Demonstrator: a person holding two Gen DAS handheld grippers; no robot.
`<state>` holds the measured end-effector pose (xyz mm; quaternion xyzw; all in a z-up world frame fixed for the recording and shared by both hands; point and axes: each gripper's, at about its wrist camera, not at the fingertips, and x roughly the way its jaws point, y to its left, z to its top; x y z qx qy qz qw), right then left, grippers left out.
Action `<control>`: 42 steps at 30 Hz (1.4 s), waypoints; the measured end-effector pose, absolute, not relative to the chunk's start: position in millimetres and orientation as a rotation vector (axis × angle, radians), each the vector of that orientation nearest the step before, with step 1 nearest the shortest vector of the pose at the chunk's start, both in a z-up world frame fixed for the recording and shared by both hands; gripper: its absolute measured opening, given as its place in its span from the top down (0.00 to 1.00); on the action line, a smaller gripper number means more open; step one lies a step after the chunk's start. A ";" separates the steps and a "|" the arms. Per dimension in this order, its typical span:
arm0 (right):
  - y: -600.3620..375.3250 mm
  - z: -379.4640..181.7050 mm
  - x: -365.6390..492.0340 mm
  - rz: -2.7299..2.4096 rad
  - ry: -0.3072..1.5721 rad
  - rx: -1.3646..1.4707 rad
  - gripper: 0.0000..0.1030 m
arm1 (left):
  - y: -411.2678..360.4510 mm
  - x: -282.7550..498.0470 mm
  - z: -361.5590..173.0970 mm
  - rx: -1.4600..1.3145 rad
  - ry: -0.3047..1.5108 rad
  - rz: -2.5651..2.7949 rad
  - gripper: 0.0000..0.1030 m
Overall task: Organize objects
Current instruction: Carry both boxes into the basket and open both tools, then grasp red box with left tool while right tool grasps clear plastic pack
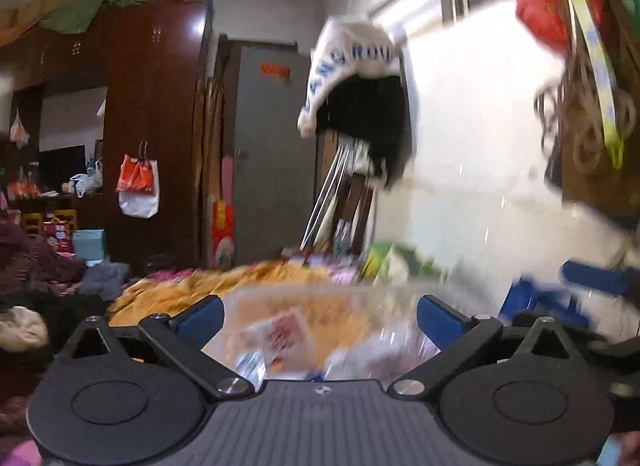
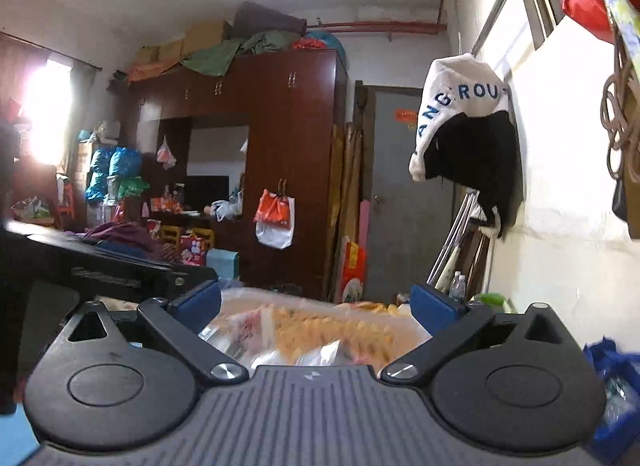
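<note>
A clear plastic box (image 1: 320, 330) with blurred packets inside lies low between the fingers of my left gripper (image 1: 320, 312), whose blue pads stand wide apart. The same clear box (image 2: 316, 330) shows between the fingers of my right gripper (image 2: 316, 306), also spread wide. I cannot tell whether either gripper's pads touch the box. The right gripper's blue finger (image 1: 592, 278) shows at the right edge of the left wrist view. The left gripper's black body (image 2: 120, 266) shows at the left of the right wrist view.
An orange quilt (image 1: 224, 286) covers the bed ahead. A white wall (image 1: 480, 145) with a hanging white-and-black garment (image 1: 360, 97) stands on the right. A dark wooden wardrobe (image 2: 280, 145) and grey door (image 2: 400, 193) stand at the back. Bags hang at upper right (image 1: 580, 65).
</note>
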<state>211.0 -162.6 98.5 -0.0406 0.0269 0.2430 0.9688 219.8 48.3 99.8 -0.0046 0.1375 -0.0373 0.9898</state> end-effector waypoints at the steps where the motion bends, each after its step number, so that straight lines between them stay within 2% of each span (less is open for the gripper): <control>1: -163.1 89.4 207.4 0.503 0.065 -0.071 0.00 | 49.7 219.0 95.9 0.015 0.289 -0.070 0.00; 4: -148.5 63.1 199.7 0.518 0.123 -0.109 0.00 | 63.4 212.1 76.3 0.017 0.319 -0.048 0.01; 8: -116.2 40.6 230.4 0.536 0.312 -0.192 0.00 | 87.3 209.8 55.3 -0.073 0.363 -0.053 0.01; 9: -110.8 37.1 238.7 0.534 0.344 -0.200 0.03 | 90.9 211.9 50.6 -0.075 0.380 -0.037 0.01; 12: -95.7 25.4 256.3 0.571 0.442 -0.238 0.22 | 95.8 219.5 37.3 -0.058 0.421 -0.020 0.04; 14: -86.9 16.3 264.1 0.585 0.505 -0.270 0.29 | 100.9 223.4 30.6 -0.083 0.447 -0.024 0.06; 15: -82.8 9.7 262.7 0.592 0.532 -0.292 0.36 | 103.4 223.2 27.2 -0.099 0.458 -0.033 0.08; 16: -81.9 6.5 263.9 0.595 0.551 -0.304 0.46 | 104.9 224.9 24.0 -0.114 0.472 -0.046 0.09; 18: -87.0 4.6 262.1 0.610 0.561 -0.295 0.48 | 107.0 224.8 16.8 -0.125 0.496 -0.063 0.09; 19: -91.1 4.8 260.3 0.607 0.560 -0.290 0.58 | 105.0 225.6 13.3 -0.120 0.508 -0.071 0.09; 29: -165.0 3.6 250.2 0.546 0.515 -0.161 0.58 | 62.6 240.5 -10.6 -0.071 0.625 -0.104 0.09; 31: -171.2 7.4 249.7 0.538 0.499 -0.145 0.58 | 57.0 244.2 -13.3 -0.071 0.643 -0.092 0.15; 33: -173.5 8.8 249.8 0.530 0.483 -0.141 0.58 | 51.7 246.1 -16.3 -0.066 0.666 -0.085 0.32; 34: -170.7 9.3 250.9 0.528 0.476 -0.140 0.58 | 50.5 246.3 -17.5 -0.062 0.671 -0.082 0.37; 42: -171.1 12.0 249.6 0.534 0.423 -0.128 0.58 | 35.1 204.6 -12.7 0.050 0.539 -0.064 0.38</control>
